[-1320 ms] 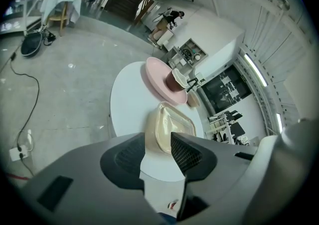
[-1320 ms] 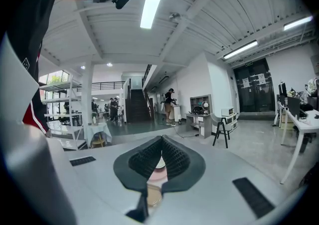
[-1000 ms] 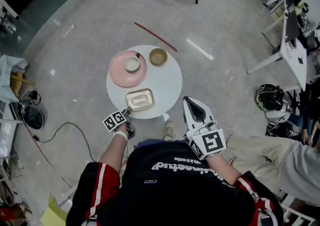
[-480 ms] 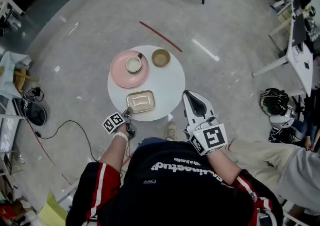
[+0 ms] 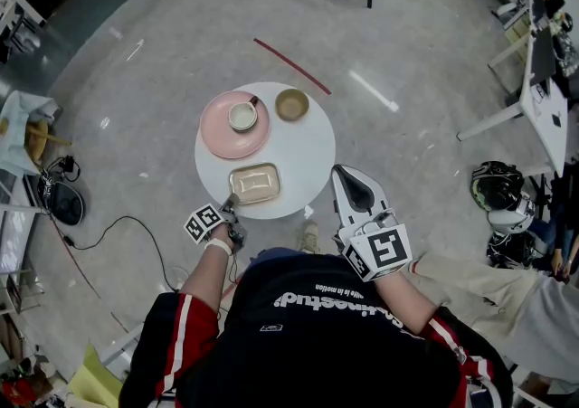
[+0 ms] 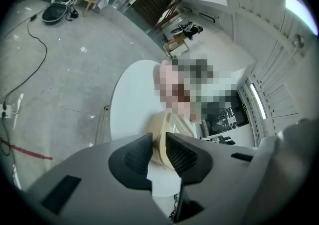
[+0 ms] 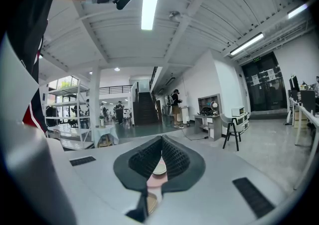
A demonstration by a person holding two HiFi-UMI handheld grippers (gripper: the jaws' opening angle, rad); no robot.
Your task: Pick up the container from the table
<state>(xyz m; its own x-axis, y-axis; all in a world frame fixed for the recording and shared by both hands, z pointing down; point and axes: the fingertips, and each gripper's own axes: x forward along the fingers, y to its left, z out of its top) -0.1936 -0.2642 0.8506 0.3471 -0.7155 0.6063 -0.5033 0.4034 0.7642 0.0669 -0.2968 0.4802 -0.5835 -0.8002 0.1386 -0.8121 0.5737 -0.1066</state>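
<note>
The container point(image 5: 253, 183), a shallow beige rectangular tub, lies on the near part of the round white table point(image 5: 303, 148). My left gripper point(image 5: 230, 204) is at its near-left corner. In the left gripper view the jaws have just been closing, and the container's rim point(image 6: 172, 126) now sits pinched between the two pads of the left gripper point(image 6: 158, 144). My right gripper point(image 5: 339, 175) hovers off the table's near-right edge, apart from everything. Seen in its own view, the right gripper point(image 7: 161, 141) is shut, its tips meeting on nothing.
A pink plate point(image 5: 222, 130) with a cup point(image 5: 241, 115) on it and a brown bowl point(image 5: 291, 104) occupy the table's far half. A red strip point(image 5: 291, 65) lies on the floor beyond. Cables run at the left, and helmets point(image 5: 493, 189) lie at the right.
The left gripper stays at the container's near-left corner with a slight roll. The right gripper has edged a little forward beside the table.
</note>
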